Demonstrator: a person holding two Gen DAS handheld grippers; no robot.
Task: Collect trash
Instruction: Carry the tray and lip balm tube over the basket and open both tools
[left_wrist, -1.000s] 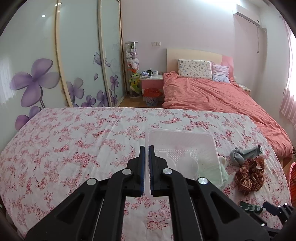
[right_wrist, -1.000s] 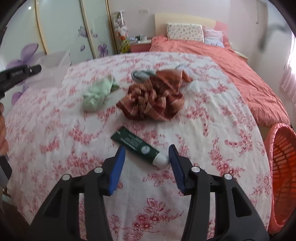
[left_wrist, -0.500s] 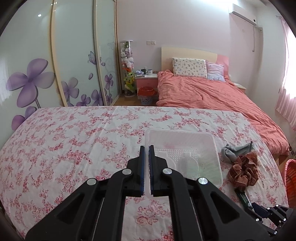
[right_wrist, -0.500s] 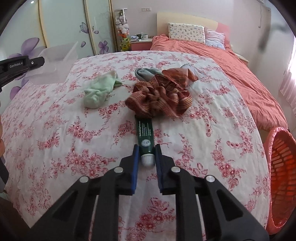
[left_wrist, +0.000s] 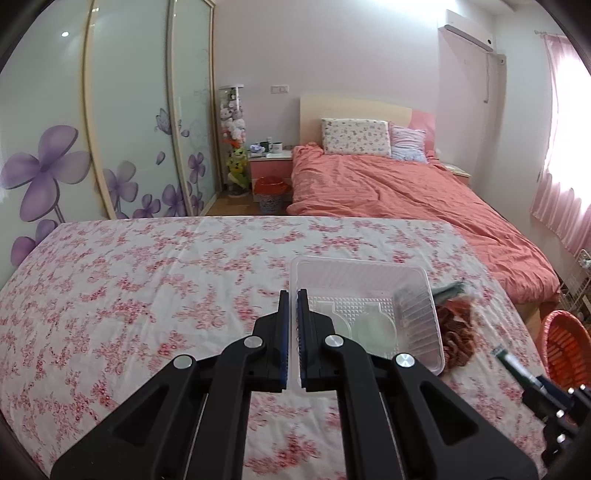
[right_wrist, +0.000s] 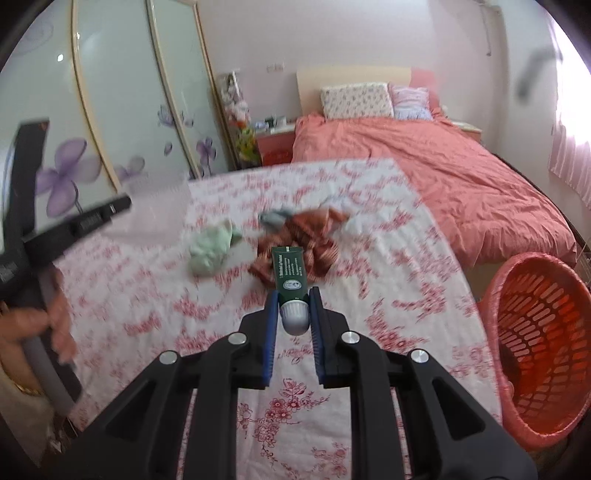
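Observation:
My left gripper (left_wrist: 293, 295) is shut on the near-left rim of a clear plastic food tray (left_wrist: 373, 288), which hangs tilted above the floral sheet. My right gripper (right_wrist: 294, 295) is shut on a dark green tube (right_wrist: 289, 271), gripping it just above its white cap; the tube points away from me, clear of the sheet. In the left wrist view the tube (left_wrist: 511, 363) and the right gripper (left_wrist: 543, 384) show at the lower right. The right wrist view shows the left gripper (right_wrist: 110, 208) with the tray (right_wrist: 159, 195) at the left, and a hand (right_wrist: 55, 325) below it.
A crumpled plaid cloth (right_wrist: 321, 236), a mint sock (right_wrist: 210, 249) and a grey sock (right_wrist: 275, 218) lie on the floral sheet (right_wrist: 388, 258). An orange mesh basket (right_wrist: 543, 332) stands off the sheet's right edge. Beyond is a bed with a coral duvet (left_wrist: 388, 192).
My right gripper closed on the green tube and lifted it off the sheet. The left gripper kept its hold on the tray and drifted sideways.

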